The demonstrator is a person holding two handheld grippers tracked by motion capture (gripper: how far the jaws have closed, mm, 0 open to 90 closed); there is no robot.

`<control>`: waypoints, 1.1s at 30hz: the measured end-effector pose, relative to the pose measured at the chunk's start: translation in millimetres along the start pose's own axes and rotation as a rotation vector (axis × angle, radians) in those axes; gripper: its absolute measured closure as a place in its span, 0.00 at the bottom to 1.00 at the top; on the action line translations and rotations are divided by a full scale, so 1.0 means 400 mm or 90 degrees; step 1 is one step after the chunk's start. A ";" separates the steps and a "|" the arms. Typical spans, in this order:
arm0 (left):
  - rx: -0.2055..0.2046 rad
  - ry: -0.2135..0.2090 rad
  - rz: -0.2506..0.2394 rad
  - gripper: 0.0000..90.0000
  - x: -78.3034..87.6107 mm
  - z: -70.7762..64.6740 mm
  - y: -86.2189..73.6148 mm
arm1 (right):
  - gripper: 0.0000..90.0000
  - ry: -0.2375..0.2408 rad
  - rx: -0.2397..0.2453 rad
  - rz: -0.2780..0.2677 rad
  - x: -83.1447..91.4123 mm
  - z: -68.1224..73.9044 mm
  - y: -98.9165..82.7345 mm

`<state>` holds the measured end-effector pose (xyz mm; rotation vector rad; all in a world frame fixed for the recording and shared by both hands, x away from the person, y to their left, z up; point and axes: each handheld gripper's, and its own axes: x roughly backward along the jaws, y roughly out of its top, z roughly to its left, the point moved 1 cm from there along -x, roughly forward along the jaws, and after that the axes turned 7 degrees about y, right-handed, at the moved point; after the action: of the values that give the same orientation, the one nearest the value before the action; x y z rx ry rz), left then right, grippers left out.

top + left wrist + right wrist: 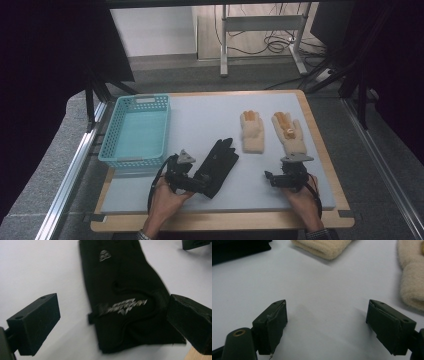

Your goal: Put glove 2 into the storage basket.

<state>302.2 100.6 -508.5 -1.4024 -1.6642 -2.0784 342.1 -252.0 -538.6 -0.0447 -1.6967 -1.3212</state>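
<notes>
A black glove point(220, 164) lies flat on the white mat point(200, 112), fingers pointing away from me. My left gripper point(199, 182) is at the glove's cuff end. In the left gripper view its jaws stand wide open point(115, 322), with the black glove point(125, 297) and its silver lettering lying between them; the left jaw is apart from it, the right one overlaps its edge. My right gripper point(275, 179) is open over bare mat, nothing between its jaws point(327, 325). Two cream gloves point(251, 131) point(290, 132) lie side by side beyond it.
A turquoise plastic basket point(135, 131) stands at the mat's left side, with nothing in it. The wooden table edge point(220, 221) runs along the front. Cream glove cuffs point(324, 247) point(412, 285) and a corner of the black glove point(237, 250) lie ahead of the right jaws.
</notes>
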 end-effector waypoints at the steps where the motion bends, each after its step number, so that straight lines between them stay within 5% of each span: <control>1: -0.006 -0.002 0.003 0.00 -0.009 -0.008 0.007 | 0.18 0.000 0.000 0.000 0.000 0.000 0.000; 14: -0.020 -0.012 0.023 0.00 -0.117 -0.056 0.063 | 0.18 0.004 -0.001 -0.001 0.000 -0.002 0.000; 16: -0.038 0.016 0.043 0.00 -0.146 -0.062 0.066 | 0.18 0.005 -0.001 -0.001 0.000 -0.002 0.000; 21: -0.031 0.052 0.061 0.00 -0.168 -0.039 0.061 | 0.18 0.007 -0.002 -0.001 0.000 -0.002 0.000; 26: -0.021 0.032 0.071 0.00 -0.178 -0.036 0.056 | 0.18 0.007 -0.002 -0.001 0.000 -0.002 0.000; 31: -0.050 0.047 0.081 0.00 -0.180 -0.060 0.055 | 0.18 0.006 -0.001 -0.001 0.000 -0.002 0.000; 33: -0.041 0.048 0.085 0.00 -0.178 -0.059 0.057 | 0.18 0.005 -0.001 0.000 0.000 -0.001 0.000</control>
<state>342.2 42.3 -542.6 -1.3929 -1.4459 -2.1012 342.5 -252.5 -538.7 -0.0393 -1.6894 -1.3210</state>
